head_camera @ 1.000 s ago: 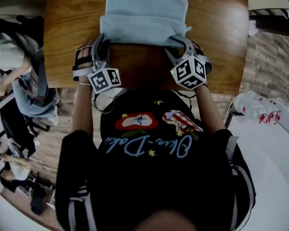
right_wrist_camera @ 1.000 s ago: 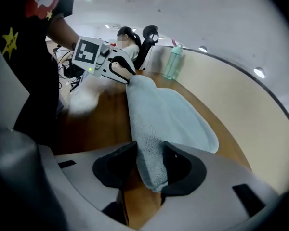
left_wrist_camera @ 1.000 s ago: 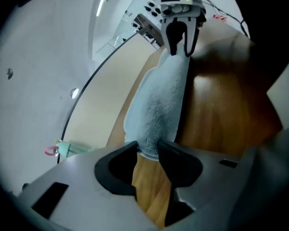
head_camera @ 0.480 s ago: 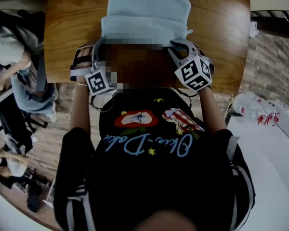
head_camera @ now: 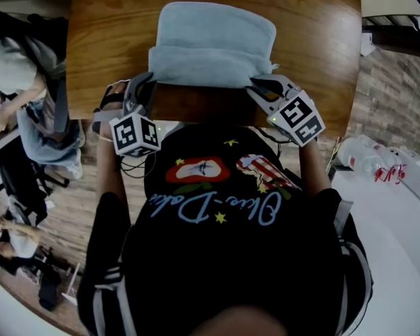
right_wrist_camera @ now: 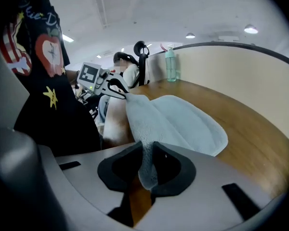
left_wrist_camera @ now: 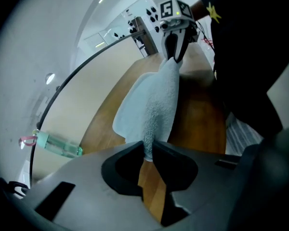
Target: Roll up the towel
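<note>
Brown wooden table [head_camera: 322, 33] with a smooth, glossy grain and rounded corners, seen from above. On the table's middle lies the pale blue terry-cloth towel [head_camera: 213, 40], a soft, nubby rectangle with rounded far corners. Its far part rests flat on the table. Its near part is doubled into a thick fold towards the table's near edge, and the near hem runs as a taut ridge from one gripper to the other.

At the table's near edge, the grey plastic left gripper [left_wrist_camera: 148, 153] pinches the left end of that hem. Its black jaws have just been closing and now press on the cloth between them. The grey plastic right gripper [right_wrist_camera: 147, 162] pinches the right end in the same way. Its jaws have also just been closing, and a small tab of towel shows below them. Each gripper carries a cube with square markers.

At the table's far edge stands a slim, translucent green bottle [right_wrist_camera: 170, 66] with a pink loop at its cap. Its contents cannot be made out.
</note>
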`<state>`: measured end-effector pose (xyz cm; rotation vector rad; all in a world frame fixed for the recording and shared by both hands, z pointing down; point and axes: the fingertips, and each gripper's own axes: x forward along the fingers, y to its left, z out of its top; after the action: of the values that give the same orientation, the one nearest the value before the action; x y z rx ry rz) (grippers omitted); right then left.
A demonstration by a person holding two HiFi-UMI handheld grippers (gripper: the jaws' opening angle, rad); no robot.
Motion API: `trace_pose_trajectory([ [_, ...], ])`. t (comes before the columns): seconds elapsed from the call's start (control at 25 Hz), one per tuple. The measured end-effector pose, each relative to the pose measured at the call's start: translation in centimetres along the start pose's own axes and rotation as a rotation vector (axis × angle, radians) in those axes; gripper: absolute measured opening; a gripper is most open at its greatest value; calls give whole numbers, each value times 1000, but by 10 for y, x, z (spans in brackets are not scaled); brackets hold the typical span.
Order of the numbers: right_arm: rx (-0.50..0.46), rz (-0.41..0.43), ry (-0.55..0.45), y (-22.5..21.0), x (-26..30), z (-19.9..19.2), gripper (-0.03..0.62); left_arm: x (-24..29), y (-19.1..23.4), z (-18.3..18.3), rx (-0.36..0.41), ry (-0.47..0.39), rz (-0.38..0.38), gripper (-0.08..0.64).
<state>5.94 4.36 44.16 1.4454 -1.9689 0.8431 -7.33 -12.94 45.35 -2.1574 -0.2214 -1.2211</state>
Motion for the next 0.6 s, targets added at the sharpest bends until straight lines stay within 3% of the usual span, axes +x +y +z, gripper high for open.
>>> trace_pose_trajectory([
  [0.24,29,-4,-40,-24,-8,18,60,3,28,11,7,8,-24,58],
  [0.4,58,-63,-89,-48,-11,33,60,14,56,20,-5,3,9,57],
  [0.6,32,-125,-75,-75,-2,42,61,32,77,23,-2,20,3,57],
])
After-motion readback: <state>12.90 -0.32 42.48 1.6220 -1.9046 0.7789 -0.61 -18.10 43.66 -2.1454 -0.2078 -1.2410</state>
